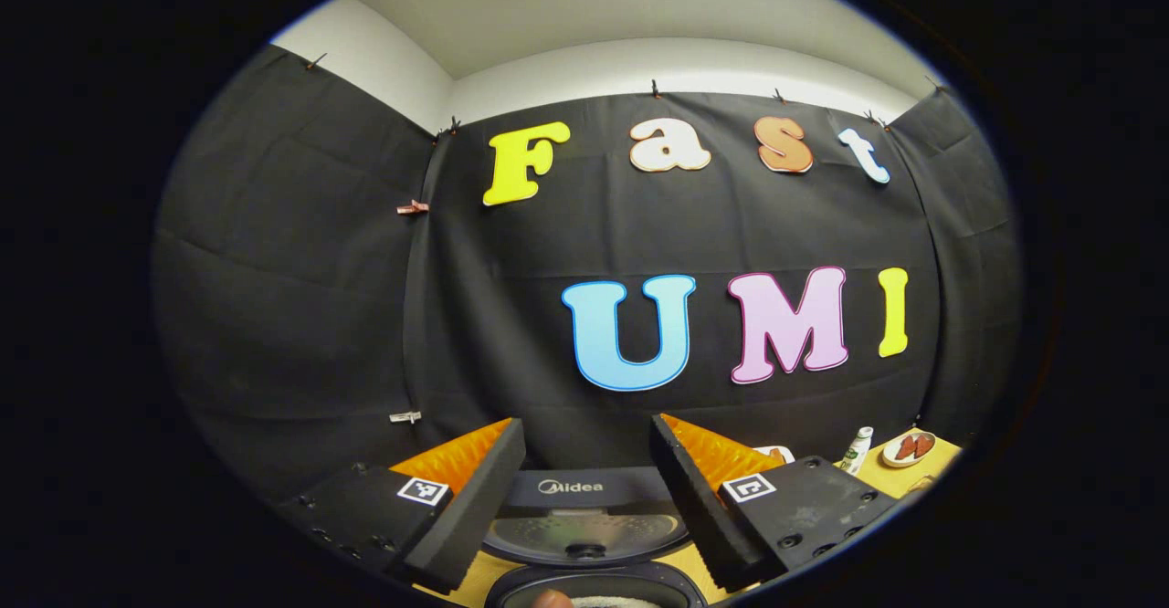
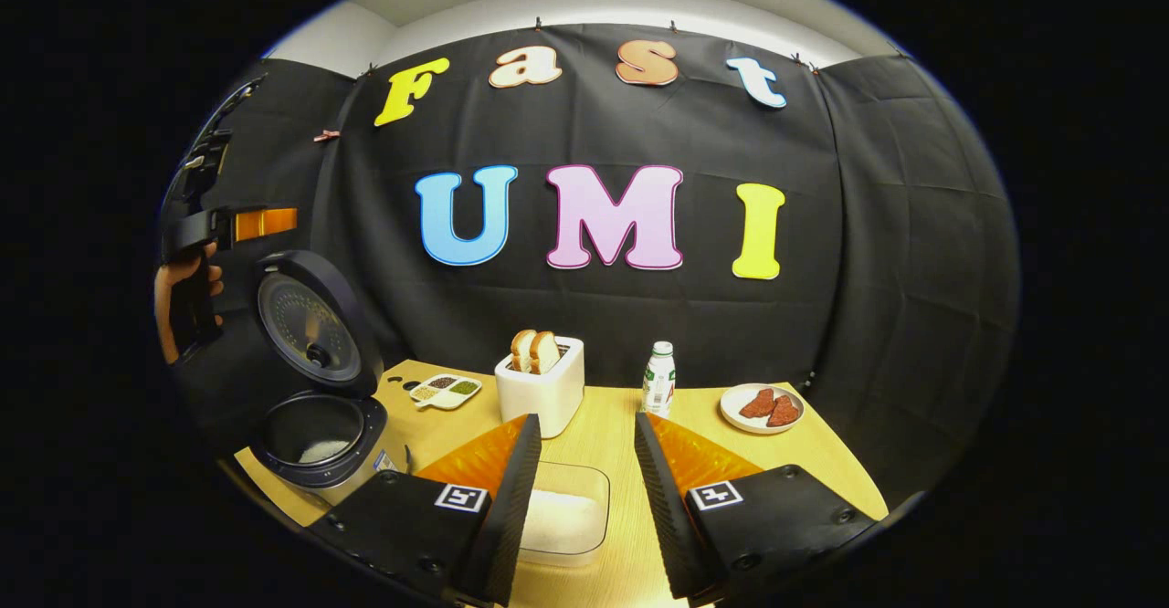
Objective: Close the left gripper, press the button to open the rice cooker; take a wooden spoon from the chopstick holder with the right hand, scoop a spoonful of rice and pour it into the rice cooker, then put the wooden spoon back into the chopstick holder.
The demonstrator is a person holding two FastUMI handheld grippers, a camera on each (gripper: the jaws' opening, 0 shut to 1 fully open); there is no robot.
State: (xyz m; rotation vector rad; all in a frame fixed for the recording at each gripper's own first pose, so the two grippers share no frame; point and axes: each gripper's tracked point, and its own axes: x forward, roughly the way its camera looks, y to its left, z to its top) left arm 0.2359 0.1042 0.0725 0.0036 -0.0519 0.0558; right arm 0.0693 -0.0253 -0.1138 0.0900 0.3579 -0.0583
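Note:
The rice cooker [image 2: 315,425] stands at the table's left end with its lid [image 2: 306,325] swung up and some white rice in the pot. My left gripper [image 1: 586,425] hovers open above it, the raised lid [image 1: 584,535] and pot rim [image 1: 598,582] just below its fingers. A hand holds that left gripper [image 2: 260,223] high over the cooker. My right gripper [image 2: 584,425] is open and holds nothing, above a clear container of white rice [image 2: 562,512] near the table's front.
On the wooden table [image 2: 603,435] stand a white toaster with bread slices [image 2: 541,384], a small bottle [image 2: 658,378], a plate of red pieces [image 2: 761,407] and a small divided dish [image 2: 445,391]. Black cloth walls close the back and sides.

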